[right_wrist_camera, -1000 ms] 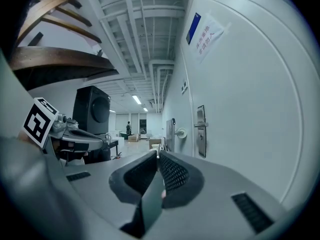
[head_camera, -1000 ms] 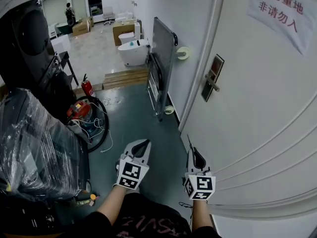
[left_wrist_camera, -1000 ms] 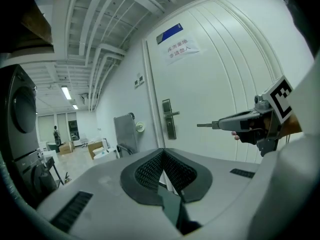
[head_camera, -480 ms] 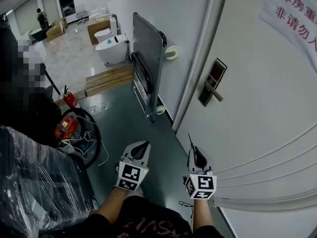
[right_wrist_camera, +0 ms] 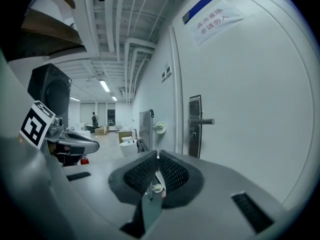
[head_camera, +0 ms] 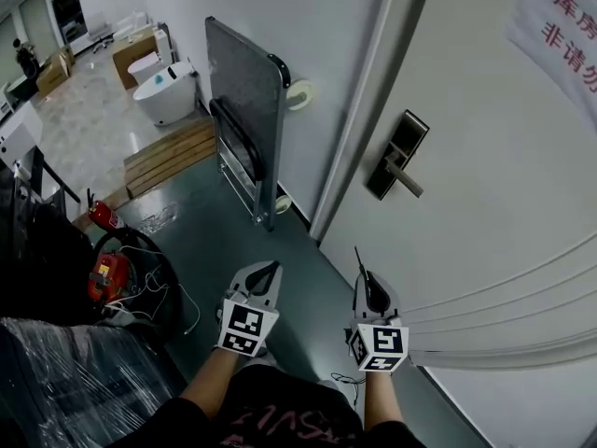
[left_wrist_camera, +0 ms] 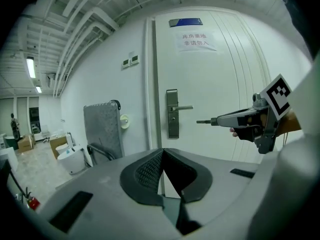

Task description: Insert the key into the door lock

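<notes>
Metal key [head_camera: 357, 260] juts forward, clamped between jaws of right hand-held gripper [head_camera: 366, 284]

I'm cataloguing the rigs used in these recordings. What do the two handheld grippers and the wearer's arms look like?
Both the left gripper and right gripper have light grey tapered shells, black textured pads and a cube of black-and-white square markers. The top is dark with pinkish lettering.
</notes>
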Motion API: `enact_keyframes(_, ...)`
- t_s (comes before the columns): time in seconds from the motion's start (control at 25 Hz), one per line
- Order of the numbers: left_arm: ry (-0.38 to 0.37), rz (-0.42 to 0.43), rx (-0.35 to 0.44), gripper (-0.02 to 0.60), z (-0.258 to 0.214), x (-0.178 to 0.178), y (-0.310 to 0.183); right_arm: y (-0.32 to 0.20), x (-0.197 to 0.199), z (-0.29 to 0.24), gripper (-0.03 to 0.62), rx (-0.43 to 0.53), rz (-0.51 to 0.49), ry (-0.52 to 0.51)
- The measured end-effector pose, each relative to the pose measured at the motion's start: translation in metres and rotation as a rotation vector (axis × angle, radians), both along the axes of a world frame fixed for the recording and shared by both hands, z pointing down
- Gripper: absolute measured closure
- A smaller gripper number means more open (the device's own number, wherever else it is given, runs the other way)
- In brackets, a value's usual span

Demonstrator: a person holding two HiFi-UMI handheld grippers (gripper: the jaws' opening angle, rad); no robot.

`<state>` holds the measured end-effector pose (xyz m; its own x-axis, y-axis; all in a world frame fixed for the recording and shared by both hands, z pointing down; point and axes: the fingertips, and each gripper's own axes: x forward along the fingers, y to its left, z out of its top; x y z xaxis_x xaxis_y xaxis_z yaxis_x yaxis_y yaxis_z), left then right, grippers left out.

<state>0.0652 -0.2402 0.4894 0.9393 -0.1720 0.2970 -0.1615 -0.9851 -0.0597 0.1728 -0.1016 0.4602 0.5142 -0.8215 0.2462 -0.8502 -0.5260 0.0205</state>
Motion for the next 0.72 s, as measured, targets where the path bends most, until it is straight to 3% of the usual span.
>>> enact_keyframes(0.4, 0.000, 0.185, 0.003, 0.570, 0.006, 0.039, -0.015, -0.005, 0.010, -0.002, 0.514, 0.007, 0.169, 0.006)
enact_keyframes(0.72, -0.034, 0.305, 0.030, 0.569, 0.010, 0.074, 0.003, 0.003, 0.021, 0.002, 0.514, 0.036, 0.238, -0.020)
